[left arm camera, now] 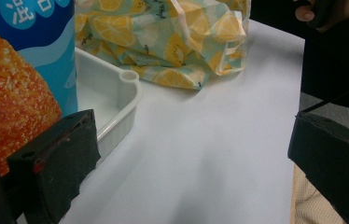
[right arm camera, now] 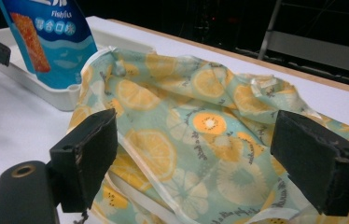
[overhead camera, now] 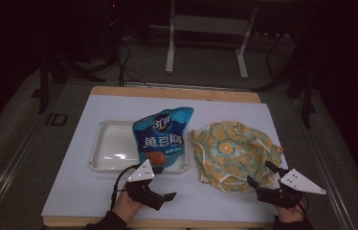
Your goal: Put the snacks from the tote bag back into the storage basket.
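A blue snack bag with an orange food picture stands in the right end of a white tray. To its right a crumpled cloth bag with a citrus print lies on the white mat. My left gripper is open just in front of the tray's near right corner, with nothing between its jaws. In the left gripper view the snack bag and tray rim sit beside the left jaw. My right gripper is open at the cloth bag's near edge. Its jaws straddle the cloth bag.
The white mat covers a wooden table whose far edge shows behind. Bare mat lies in front of the tray and at the left. A metal stand is on the dark floor beyond the table.
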A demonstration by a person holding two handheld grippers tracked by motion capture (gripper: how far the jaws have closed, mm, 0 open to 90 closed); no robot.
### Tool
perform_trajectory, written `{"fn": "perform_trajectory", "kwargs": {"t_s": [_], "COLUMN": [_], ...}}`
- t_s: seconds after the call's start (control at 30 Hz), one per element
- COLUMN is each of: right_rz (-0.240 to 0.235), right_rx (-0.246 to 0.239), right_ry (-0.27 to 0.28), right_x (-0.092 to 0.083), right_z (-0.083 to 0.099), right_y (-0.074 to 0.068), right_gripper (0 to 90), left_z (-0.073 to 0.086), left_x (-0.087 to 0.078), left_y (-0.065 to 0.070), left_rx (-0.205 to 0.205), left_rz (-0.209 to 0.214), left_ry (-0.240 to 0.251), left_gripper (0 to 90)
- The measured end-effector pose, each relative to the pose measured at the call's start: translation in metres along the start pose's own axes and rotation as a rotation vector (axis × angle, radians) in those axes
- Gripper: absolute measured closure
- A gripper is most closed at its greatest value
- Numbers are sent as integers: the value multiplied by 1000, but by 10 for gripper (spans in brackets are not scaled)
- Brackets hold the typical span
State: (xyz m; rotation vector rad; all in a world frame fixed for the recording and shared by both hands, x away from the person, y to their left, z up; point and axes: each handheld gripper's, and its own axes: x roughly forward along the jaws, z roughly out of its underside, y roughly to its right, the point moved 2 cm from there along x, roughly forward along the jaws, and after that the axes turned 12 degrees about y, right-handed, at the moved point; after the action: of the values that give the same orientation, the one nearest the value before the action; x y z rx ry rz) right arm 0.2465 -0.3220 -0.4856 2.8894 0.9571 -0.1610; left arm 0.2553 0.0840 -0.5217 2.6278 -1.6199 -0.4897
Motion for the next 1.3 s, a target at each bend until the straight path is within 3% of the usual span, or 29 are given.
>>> {"fn": "perform_trajectory", "kwargs": {"t_s": [0.27,0.43,1.3], "right_rz": [1,-7,-19], "right_rx": [10,5,10], "right_ry": [5,1,0], "right_x": [0,1,3], "right_z": [0,1,3], "right_y": [1,-1,1], "right_gripper": [147,147,146], "left_z": [2,3,2], "left_x": [-4,-4,-8], "left_y": [0,0,-1], "left_rx": [-5,-18,-2], "left_rz": [-16,2,-18], "left_ry": [21,14,39], "left_gripper": [24,24,24]}}
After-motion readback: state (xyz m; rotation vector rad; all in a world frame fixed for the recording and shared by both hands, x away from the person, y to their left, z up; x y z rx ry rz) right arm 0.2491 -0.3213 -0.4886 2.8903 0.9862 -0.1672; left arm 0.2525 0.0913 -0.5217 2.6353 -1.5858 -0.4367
